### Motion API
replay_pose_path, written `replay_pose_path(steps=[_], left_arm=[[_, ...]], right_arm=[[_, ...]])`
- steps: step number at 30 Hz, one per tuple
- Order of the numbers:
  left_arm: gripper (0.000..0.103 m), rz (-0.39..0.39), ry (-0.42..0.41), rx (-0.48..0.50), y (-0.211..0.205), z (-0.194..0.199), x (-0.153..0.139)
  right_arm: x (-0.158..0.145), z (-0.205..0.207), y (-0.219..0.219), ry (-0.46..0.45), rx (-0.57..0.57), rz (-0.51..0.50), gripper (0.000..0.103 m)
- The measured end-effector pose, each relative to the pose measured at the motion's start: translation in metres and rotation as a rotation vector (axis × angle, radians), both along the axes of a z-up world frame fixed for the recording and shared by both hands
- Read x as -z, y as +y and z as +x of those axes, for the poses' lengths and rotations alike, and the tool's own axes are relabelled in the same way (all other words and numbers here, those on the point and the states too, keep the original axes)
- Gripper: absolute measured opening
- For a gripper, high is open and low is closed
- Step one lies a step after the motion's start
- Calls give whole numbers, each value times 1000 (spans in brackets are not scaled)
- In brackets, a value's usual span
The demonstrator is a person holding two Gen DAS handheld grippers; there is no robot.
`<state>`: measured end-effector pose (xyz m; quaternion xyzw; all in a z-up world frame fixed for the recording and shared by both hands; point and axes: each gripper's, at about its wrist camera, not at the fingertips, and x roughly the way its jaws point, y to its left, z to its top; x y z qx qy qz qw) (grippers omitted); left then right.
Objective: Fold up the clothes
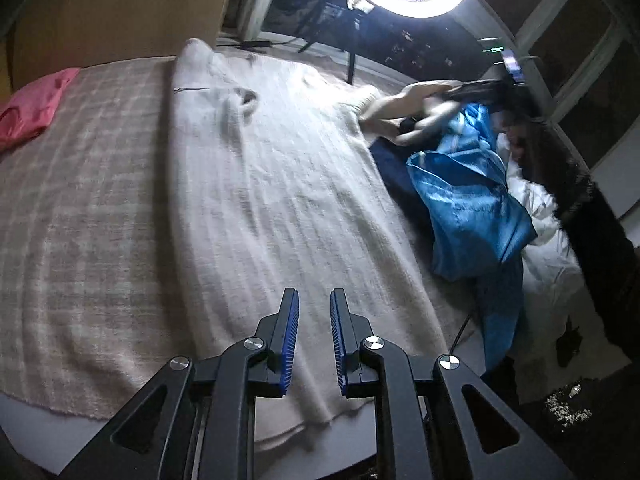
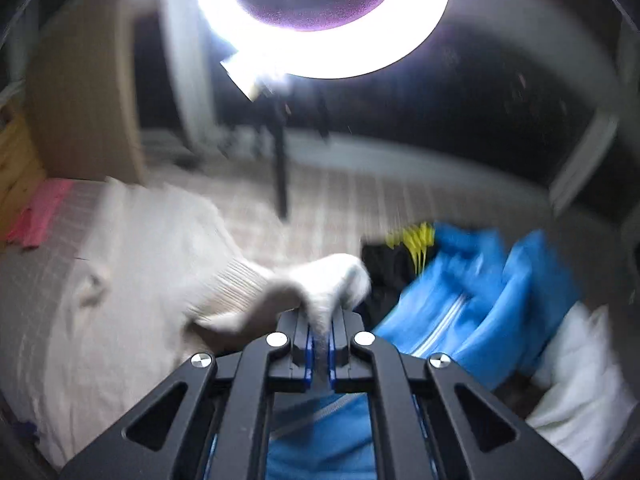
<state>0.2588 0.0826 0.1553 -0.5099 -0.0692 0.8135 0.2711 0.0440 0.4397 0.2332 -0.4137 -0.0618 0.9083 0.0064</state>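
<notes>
1. You are working over a bed covered by a beige checked blanket (image 1: 80,184), and a large cream fuzzy knit sweater (image 1: 256,184) is lying spread flat across it.
2. Just beside the sweater's right edge, a shiny blue satin garment (image 1: 468,200) is sitting crumpled on a pile of white and dark clothes.
3. A folded pink cloth (image 1: 32,108) is resting at the blanket's far left corner.
4. Your right gripper (image 2: 319,344) is clamping the sweater's ribbed cuff (image 2: 328,284), its fingers pressed together on the knit.
5. Your left gripper (image 1: 314,336) is hovering above the sweater's near hem, its fingers slightly apart and holding nothing.
6. You are likely folding the sleeve; the next move probably calls for carrying the cuff across the sweater's body.
7. The right wrist view is blurring heavily, and the ring light (image 2: 320,20) is glaring, so the pile's details are hard to make out.
</notes>
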Motion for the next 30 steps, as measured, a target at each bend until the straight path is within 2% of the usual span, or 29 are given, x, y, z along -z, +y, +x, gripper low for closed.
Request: replay_pose_path(steps=[3, 4, 5, 6, 7, 8, 10, 13, 18, 20, 22, 25, 28, 30], left_arm=[[14, 24, 8, -4, -14, 1, -1], [14, 23, 12, 2, -17, 2, -2], [14, 21, 17, 9, -19, 2, -2], [14, 24, 18, 16, -21, 2, -2], [14, 29, 19, 23, -22, 2, -2], [14, 37, 18, 33, -22, 1, -2], [14, 47, 21, 60, -17, 1, -1], [14, 53, 29, 108, 2, 3, 0], [15, 77, 12, 178, 51, 6, 7], [20, 73, 9, 214, 75, 10, 9], [21, 65, 1, 234, 99, 13, 11], [25, 73, -23, 252, 131, 19, 14], [38, 18, -18, 268, 161, 29, 20], [42, -45, -3, 264, 179, 30, 29]], right_arm=[[-15, 38, -59, -154, -247, 6, 6], [-20, 51, -79, -208, -331, 8, 13], [-16, 64, -89, -248, -368, 36, 24], [-12, 77, -98, -287, -400, 67, 31], [-7, 90, -107, -326, -432, 98, 45], [-3, 103, -117, -364, -463, 129, 53], [-1, 111, -112, -388, -446, 100, 54], [3, 105, -93, -416, -403, -30, 54], [28, 54, -66, -410, -297, -155, 54], [43, 29, -61, -417, -290, -209, 54], [65, 12, -65, -459, -313, -229, 54], [113, 9, -80, -582, -415, -251, 54], [140, 11, -90, -585, -455, -187, 54], [150, 4, -86, -593, -436, -234, 54]])
